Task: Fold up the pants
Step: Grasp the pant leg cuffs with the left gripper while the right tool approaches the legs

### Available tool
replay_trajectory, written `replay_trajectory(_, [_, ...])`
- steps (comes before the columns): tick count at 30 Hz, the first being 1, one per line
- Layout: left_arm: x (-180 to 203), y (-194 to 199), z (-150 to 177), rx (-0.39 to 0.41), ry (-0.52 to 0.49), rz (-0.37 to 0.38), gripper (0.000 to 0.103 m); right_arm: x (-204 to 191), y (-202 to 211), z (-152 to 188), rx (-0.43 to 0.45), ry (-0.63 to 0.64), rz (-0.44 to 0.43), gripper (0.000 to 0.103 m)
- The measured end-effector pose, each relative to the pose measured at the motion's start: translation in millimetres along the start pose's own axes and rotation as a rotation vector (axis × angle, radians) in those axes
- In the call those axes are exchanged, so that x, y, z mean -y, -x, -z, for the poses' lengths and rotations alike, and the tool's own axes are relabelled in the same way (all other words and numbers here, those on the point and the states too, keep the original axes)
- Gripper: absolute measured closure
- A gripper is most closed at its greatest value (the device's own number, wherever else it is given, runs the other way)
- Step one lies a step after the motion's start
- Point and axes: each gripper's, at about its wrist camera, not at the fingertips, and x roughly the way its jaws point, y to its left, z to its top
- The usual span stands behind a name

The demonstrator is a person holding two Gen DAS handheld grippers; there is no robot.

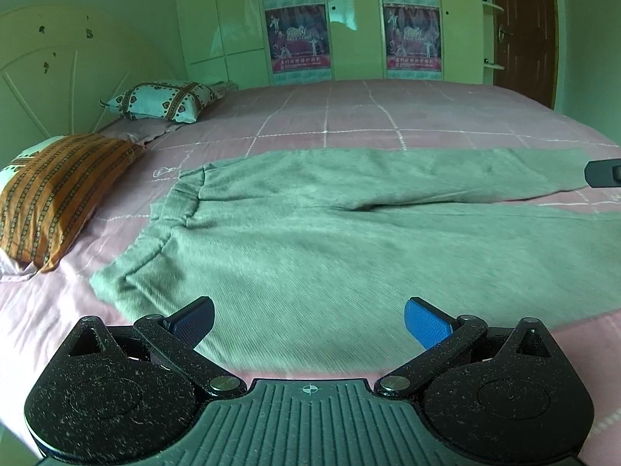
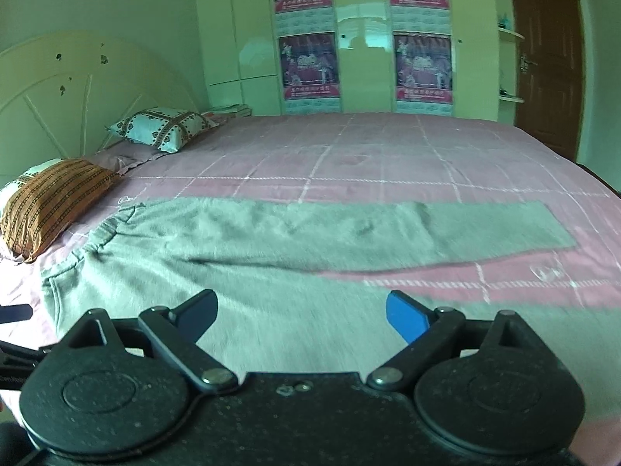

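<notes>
The pants (image 1: 330,233) are grey-green and lie flat on the bed (image 1: 388,116), near its front edge. The waistband is on the left, toward the pillows, and it looks a bit bunched up. The two legs stretch out to the right. They split apart, so a strip of pink sheet shows between them. In the right wrist view the pants (image 2: 271,256) look the same, and the far leg ends in a straight cut edge well out on the right. The left gripper (image 1: 310,324) is just over the near part of the pants, close to the waist end. Its two blue pads (image 1: 427,322) are spread wide apart and hold nothing. The right gripper (image 2: 300,316) is over the near leg. It is wide open too, with nothing between its pads (image 2: 407,316). A small dark bit of the right gripper pokes in at the right edge of the left view. The sheet is pink with white lines that make squares. An orange striped pillow (image 1: 58,198) sits to the left of the waistband, and a pale pillow with heart shapes (image 1: 163,101) is farther back by the headboard (image 1: 58,58). Behind the bed stands a pale wardrobe (image 1: 357,19) with posters (image 1: 299,39) on it, and a brown door (image 1: 524,27) is on the right.
</notes>
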Motion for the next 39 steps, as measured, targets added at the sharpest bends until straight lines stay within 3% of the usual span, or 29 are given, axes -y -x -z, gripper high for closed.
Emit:
replay_trajectory(5, [-54.0, -54.4, -40.6, 0.002, 0.056, -0.013, 0.000, -2.8, -48.0, -30.8, -0.006, 0.069, -0.014, 0.018])
replay_trajectory(11, [-145.7, -157.4, -99.7, -0.062, 0.136, 0.038, 0.000, 7.3, -117.2, -80.9, -0.009, 0.161, -0.045, 0.023])
replay_trajectory(15, [-184.4, -223.3, -125.1, -0.093, 0.250, 0.098, 0.001, 26.0, -174.6, -103.2, -0.070, 0.170, -0.059, 0.041])
replay_trajectory(16, [-188.7, -239.6, -129.6, -0.101, 0.257, 0.087, 0.005, 30.5, -186.9, -106.6, -0.081, 0.161, -0.058, 0.043])
replay_trajectory(17, [-191.6, -256.3, -133.5, -0.113, 0.254, 0.069, 0.018, 35.8, -200.6, -109.7, -0.095, 0.149, -0.056, 0.044])
replay_trajectory(18, [-195.3, -274.5, -137.1, -0.138, 0.256, 0.051, 0.024, 40.6, -212.2, -111.3, -0.108, 0.139, -0.059, 0.044])
replay_trajectory(21, [-202.7, -317.9, -144.7, -0.186, 0.270, 0.029, 0.027, 45.4, -246.2, -112.6, -0.149, 0.150, -0.072, 0.052])
replay_trajectory(25, [-193.6, -345.7, -154.2, -0.193, 0.245, 0.046, 0.027, 44.2, -279.3, -108.6, -0.169, 0.197, -0.119, 0.055])
replay_trajectory(28, [-187.2, -358.6, -156.9, -0.201, 0.226, 0.048, 0.036, 41.1, -298.0, -104.8, -0.181, 0.241, -0.151, 0.057])
replay_trajectory(30, [-188.6, -361.0, -158.4, -0.193, 0.248, 0.074, 0.053, 39.8, -310.8, -103.3, -0.207, 0.264, -0.171, 0.061])
replay_trajectory(34, [-196.7, -360.3, -155.5, -0.195, 0.279, 0.111, 0.052, 38.3, -329.3, -102.0, -0.262, 0.333, -0.196, 0.060])
replay_trajectory(36, [-202.7, -362.8, -153.8, -0.189, 0.301, 0.126, 0.043, 38.9, -335.6, -103.0, -0.281, 0.344, -0.227, 0.058])
replay_trajectory(39, [-204.5, -367.0, -153.7, -0.190, 0.298, 0.131, 0.047, 35.0, -341.1, -104.0, -0.291, 0.393, -0.233, 0.060])
